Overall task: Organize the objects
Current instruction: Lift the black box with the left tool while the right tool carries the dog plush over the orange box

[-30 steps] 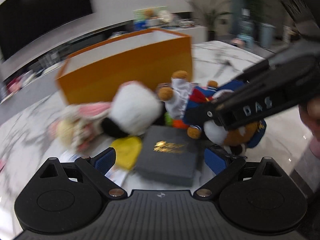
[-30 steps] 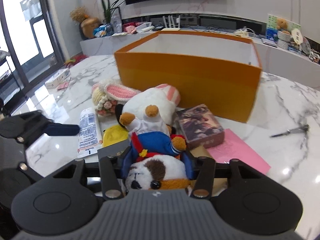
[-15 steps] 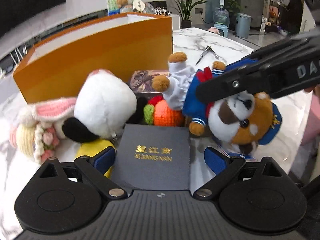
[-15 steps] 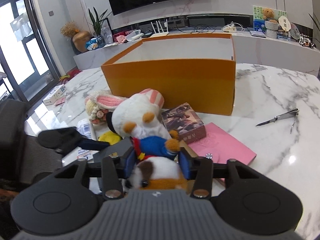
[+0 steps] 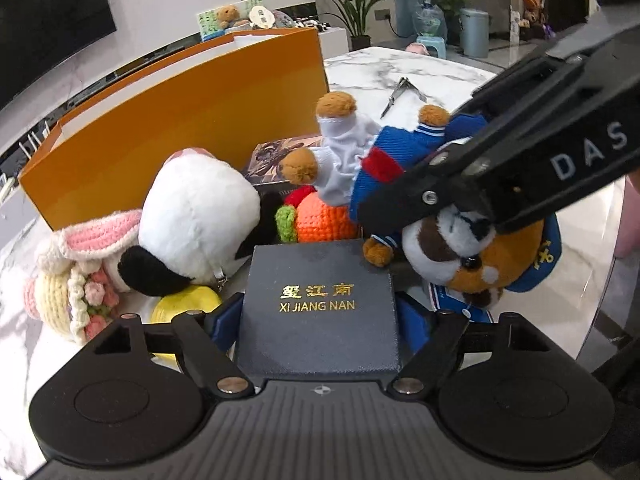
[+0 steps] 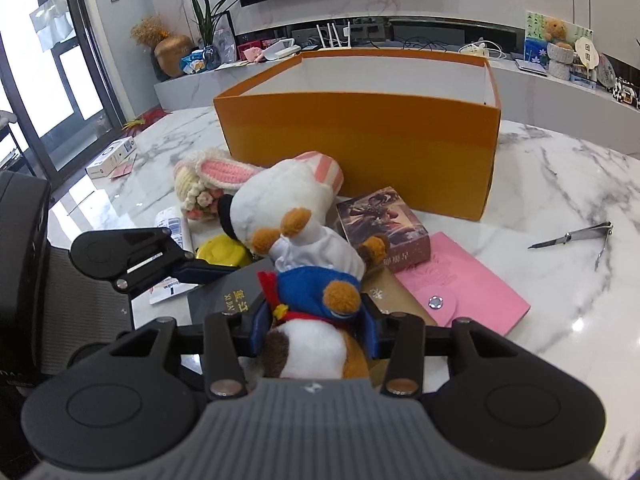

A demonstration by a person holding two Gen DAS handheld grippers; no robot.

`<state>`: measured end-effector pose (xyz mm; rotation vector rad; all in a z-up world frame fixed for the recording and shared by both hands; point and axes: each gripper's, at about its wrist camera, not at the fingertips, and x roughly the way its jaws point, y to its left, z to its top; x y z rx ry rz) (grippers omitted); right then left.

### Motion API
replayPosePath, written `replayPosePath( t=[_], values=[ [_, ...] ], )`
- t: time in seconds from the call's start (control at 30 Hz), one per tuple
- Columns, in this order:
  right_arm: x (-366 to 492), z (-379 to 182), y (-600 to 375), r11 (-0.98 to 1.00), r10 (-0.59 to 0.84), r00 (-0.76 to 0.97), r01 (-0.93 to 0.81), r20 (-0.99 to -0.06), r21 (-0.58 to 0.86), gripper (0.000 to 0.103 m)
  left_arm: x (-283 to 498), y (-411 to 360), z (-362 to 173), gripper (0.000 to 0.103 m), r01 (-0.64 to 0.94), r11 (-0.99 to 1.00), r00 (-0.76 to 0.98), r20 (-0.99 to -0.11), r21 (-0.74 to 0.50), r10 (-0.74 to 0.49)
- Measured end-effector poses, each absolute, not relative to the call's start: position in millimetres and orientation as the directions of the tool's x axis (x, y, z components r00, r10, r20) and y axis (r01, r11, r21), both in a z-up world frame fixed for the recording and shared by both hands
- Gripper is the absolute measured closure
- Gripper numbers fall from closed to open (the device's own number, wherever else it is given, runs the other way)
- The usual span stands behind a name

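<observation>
Nearest the counter's [image 6: 560,184] front edge, the left gripper [image 5: 318,312] straddles a dark gift box [image 5: 318,304] lettered "XI JIANG NAN", its blue pads against the box's sides, so it appears closed on it. Just beside, the right gripper [image 6: 312,320] is clamped on a sailor-suited plush dog [image 6: 316,280], squeezing its neck below the head, feet pointing away. Behind them lie a white plush [image 5: 196,216], a crocheted bunny [image 5: 76,276], an orange knitted toy [image 5: 324,220], a picture box [image 6: 384,224] and a pink wallet [image 6: 460,280]. Farthest, toward the counter's back edge, stands the open orange box [image 6: 360,148], probably where things belong. To do this well, I would lift both items straight up, clear of the neighbouring toys, carry them over the near wall, and release low inside: the box flat, the dog beside it.
</observation>
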<state>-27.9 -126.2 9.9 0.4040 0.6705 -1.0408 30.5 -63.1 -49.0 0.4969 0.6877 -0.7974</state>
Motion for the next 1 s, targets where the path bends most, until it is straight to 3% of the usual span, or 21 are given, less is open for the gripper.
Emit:
replayPosePath(
  t=[0.17,0.27,1.0],
  values=[
    [-24.5,7.6,-115.0,0.456,-0.671,0.289,0.887,-0.682,-0.073,0.060,32.6,-57.6,-46.2,0.014,0.782,0.615,0.481,-0.729,0.105,-0.487],
    [-30.2,8.1,-117.2,0.448,-0.669,0.301,0.893,-0.680,-0.045,0.062,36.9,-55.0,-44.3,0.015,0.768,0.638,0.461,-0.739,0.056,-0.491],
    [-25.6,19.3,-104.8,0.412,-0.697,0.319,0.911,-0.642,0.004,0.064,35.6,-31.1,-7.5,0.015,0.643,0.758,0.596,-0.694,0.111,-0.404]
  ],
)
